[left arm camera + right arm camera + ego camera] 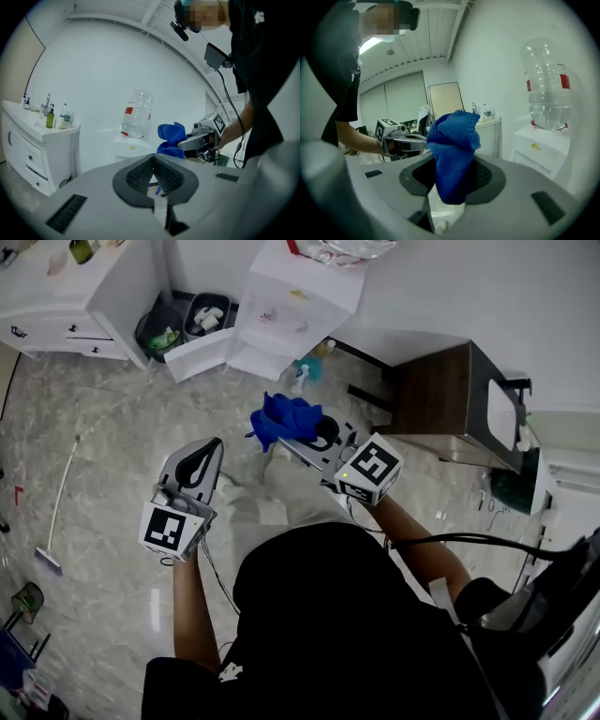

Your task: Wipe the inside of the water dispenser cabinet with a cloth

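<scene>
**Cloth gripped, cabinet not yet reached**

The right gripper (452,180) is clamped on a bunched blue microfibre cloth (454,145), which stands up out of its jaws. In the head view the cloth hangs in front of the person, well apart from the white water dispenser (281,315) against the wall ahead. The left gripper (153,165) has its jaws pressed together with nothing between them (it plays no part for now). A clear plastic bottle (546,89) sits upside down on the dispenser's top. A white panel (199,354) at the dispenser's foot looks like the cabinet door swung open, though the inside cannot be seen from here.

I judge the step in hand to be the approach: the cloth is held ready and no wiping has begun. The next move calls for getting low in front of the opening and leading in cloth-first. The loose bunch should meet the inner walls before the jaw tips do, with the grip kept firm so the cloth does not pull free. The left gripper could steady the door if it swings.
</scene>
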